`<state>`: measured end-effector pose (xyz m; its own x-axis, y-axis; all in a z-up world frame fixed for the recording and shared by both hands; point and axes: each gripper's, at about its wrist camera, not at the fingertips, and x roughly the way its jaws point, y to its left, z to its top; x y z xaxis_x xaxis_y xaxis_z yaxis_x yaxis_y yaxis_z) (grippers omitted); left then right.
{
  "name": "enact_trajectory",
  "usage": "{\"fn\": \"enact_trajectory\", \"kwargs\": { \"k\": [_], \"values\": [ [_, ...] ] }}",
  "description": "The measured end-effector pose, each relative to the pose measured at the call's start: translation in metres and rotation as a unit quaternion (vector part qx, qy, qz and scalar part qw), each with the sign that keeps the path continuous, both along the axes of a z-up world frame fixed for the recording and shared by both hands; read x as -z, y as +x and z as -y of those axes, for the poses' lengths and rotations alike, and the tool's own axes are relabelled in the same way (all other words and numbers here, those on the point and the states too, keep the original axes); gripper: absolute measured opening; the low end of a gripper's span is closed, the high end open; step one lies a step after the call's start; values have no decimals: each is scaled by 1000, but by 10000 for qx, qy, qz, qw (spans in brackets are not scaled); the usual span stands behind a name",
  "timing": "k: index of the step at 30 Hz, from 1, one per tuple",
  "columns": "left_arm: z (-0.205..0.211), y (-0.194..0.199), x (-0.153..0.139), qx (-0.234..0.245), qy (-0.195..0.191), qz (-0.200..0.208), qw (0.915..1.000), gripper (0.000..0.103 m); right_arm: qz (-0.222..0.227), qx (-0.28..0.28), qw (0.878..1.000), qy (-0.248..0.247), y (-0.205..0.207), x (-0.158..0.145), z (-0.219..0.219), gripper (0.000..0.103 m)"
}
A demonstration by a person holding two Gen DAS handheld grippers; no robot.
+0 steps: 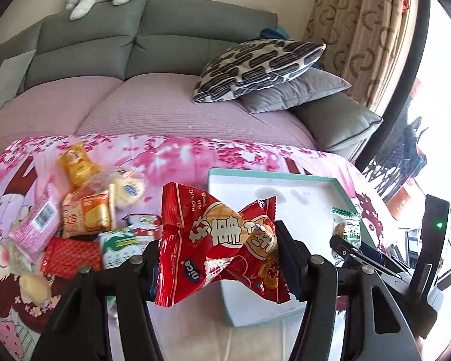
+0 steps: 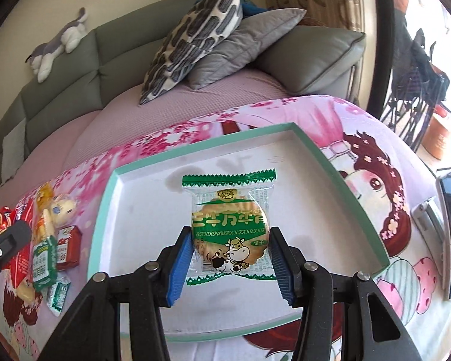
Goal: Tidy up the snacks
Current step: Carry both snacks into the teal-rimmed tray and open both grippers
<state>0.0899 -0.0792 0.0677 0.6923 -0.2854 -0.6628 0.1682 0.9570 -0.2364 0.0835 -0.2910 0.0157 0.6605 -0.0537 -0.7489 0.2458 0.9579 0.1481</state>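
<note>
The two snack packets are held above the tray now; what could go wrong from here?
1. The left hand-held gripper crushes the red packet at its waist; the contents may break.
2. The right hand-held gripper pinches only the edges of the green biscuit packet; it may slip.
3. Both hover over the same tray, so they may collide.

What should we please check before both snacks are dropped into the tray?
1. Left claw grips red packet: ok, squeezed at its middle.
2. Right claw grips green biscuit pack: ok, blue pads press both sides.
3. Tray free of snacks: ok, only faint stains on the floor.
4. Biscuit pack over tray: ok.
5. Red packet fully over tray: cannot tell; its left end may overhang the rim.
6. Claws apart from each other: ok, a gap shows.
</note>
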Motion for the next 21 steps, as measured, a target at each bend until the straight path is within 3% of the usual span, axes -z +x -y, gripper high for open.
{"fn": "enact_trajectory", "kwargs": {
  "k": [8, 15, 21],
  "values": [
    [64, 36, 25, 620, 72, -160, 9979, 63, -60, 538, 9985, -80, 3, 9, 40, 53],
    [84, 64, 65, 684, 262, -736, 9946, 63, -187, 601, 9979, -131, 15, 19, 47, 53],
    [90, 82, 80, 625, 310, -903, 9935, 64, -413, 472, 9980, -118, 34, 39, 45, 54]
  ]
}}
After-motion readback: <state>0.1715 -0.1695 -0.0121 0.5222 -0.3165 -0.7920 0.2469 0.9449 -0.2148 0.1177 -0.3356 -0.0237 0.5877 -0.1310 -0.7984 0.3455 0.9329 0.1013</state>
